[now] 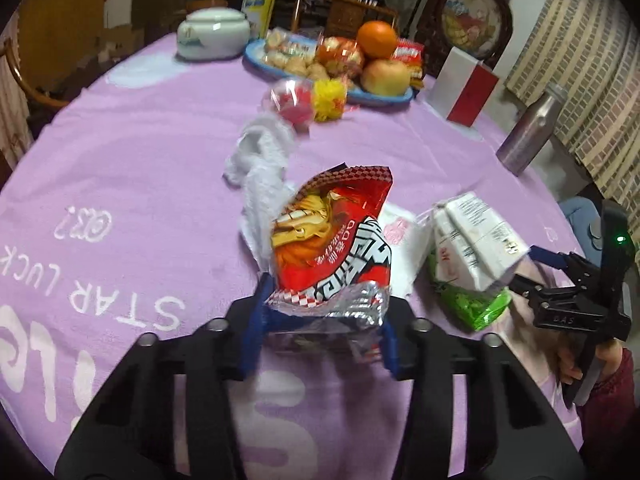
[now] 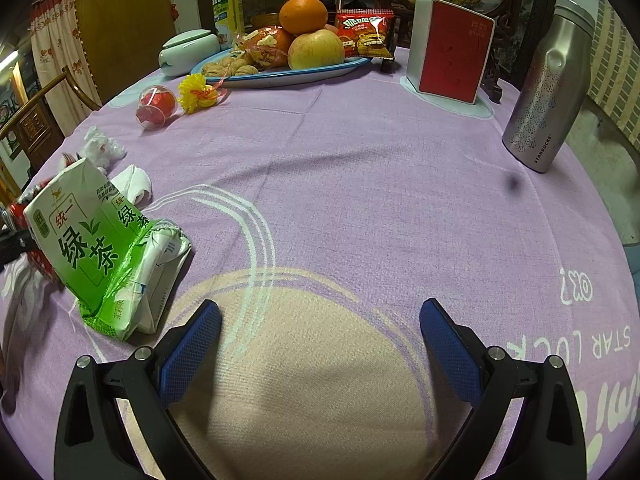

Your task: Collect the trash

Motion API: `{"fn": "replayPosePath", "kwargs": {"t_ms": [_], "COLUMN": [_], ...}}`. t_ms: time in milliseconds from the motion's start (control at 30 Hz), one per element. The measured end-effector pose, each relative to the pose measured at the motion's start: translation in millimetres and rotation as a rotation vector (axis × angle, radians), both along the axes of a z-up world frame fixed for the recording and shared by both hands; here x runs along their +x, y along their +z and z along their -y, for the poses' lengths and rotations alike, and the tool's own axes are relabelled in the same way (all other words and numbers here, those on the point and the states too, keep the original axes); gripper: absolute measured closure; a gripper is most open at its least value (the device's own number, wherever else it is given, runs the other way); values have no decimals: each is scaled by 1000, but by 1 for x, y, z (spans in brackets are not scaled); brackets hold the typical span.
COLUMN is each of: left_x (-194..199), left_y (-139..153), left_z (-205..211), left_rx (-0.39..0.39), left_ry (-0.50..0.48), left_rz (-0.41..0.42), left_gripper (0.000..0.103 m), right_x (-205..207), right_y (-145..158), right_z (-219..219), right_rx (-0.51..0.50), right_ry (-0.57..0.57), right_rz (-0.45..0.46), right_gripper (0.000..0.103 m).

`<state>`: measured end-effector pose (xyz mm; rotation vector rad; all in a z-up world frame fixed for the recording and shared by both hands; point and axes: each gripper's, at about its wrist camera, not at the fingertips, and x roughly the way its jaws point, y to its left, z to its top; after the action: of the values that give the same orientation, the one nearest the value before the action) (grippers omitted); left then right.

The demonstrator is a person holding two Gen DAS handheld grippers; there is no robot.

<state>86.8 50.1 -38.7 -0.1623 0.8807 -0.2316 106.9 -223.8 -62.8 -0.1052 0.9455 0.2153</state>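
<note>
While my left gripper (image 1: 326, 316) is clamped on the torn silver end of a red snack wrapper (image 1: 332, 240), the wrapper stands up from between the blue pads, its open mouth pointing away from me above the purple tablecloth (image 1: 160, 160). Just behind it lie crumpled white tissues (image 1: 260, 160), trailing toward the far side of the table. Just to the right of the wrapper sits a crushed green tea carton (image 2: 100, 256), leaning on its squashed end, green and white with Chinese lettering; one more wad of tissue (image 2: 134, 184) lies right behind it. My right gripper (image 2: 320, 344) hovers low over the cloth with its blue pads spread wide and nothing between them, the carton just beside its left finger but not touching it as far as I can tell. Farther out, a small clear cup with something red inside (image 2: 156, 106) lies tipped beside a yellow paper flower (image 2: 196, 90). Beyond those is a blue plate (image 2: 304, 74) heaped with an orange (image 2: 303, 14), an apple (image 2: 316, 50), walnuts and packaged snacks. A pale lidded jar (image 1: 214, 34) stands to its left, a red and white box (image 2: 452, 52) to its right, and a dented steel bottle (image 2: 548, 92) near the table's right edge.
</note>
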Motion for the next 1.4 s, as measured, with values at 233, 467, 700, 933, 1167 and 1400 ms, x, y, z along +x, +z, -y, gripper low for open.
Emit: {"fn": "replayPosePath", "kwargs": {"t_ms": [233, 467, 700, 933, 1167, 1400], "left_x": [-36, -67, -94, -118, -137, -168], "left_y": [35, 44, 56, 63, 73, 92], "left_z": [-13, -17, -40, -62, -54, -35], "left_rx": [16, 21, 38, 69, 55, 96], "left_ry": [58, 63, 137, 241, 279, 302], "left_rz": [176, 226, 246, 244, 247, 294], "left_gripper": [61, 61, 61, 61, 61, 61], "right_x": [-32, -48, -18, -23, -50, -80], "right_y": [38, 38, 20, 33, 64, 89], "right_z": [-15, -75, -112, -94, -81, -81], "right_rx": [41, 63, 1, 102, 182, 259], "right_ry": [142, 273, 280, 269, 304, 375], "right_rz": [206, 199, 116, 116, 189, 227], "right_gripper": [5, 6, 61, 89, 89, 89]}}
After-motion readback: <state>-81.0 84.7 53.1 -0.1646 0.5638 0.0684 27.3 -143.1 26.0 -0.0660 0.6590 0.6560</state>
